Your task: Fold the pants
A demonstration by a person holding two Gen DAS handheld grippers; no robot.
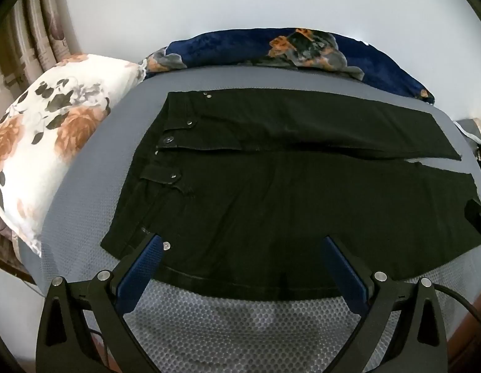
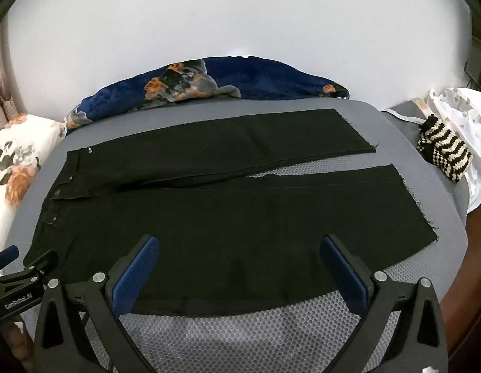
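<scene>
**Ana:** Both grippers hang over the near outseam with jaws spread wide and nothing between them: the left gripper [image 1: 240, 248] by the waist end, the right gripper [image 2: 239, 248] farther down the leg.

**Ben:** And the black pants [image 2: 209, 217] lie flat on the grey mesh mat [image 2: 240, 335], waistband [image 1: 153, 168] at nine o'clock, hems at three o'clock?

**Ana:** Yes. Risk one: a pinch that takes only the top layer (black on black hides the seam), so the near leg peels open instead of folding over.

**Ben:** Uneven lift would skew it too, I think.

**Ana:** Farther off, the far leg [image 2: 240, 143] angles toward one o'clock, leaving a gap at the hems; the legs may not stack squarely. Beyond, at twelve o'clock, the blue blanket [image 2: 271, 77] could snag an overshoot.
</scene>
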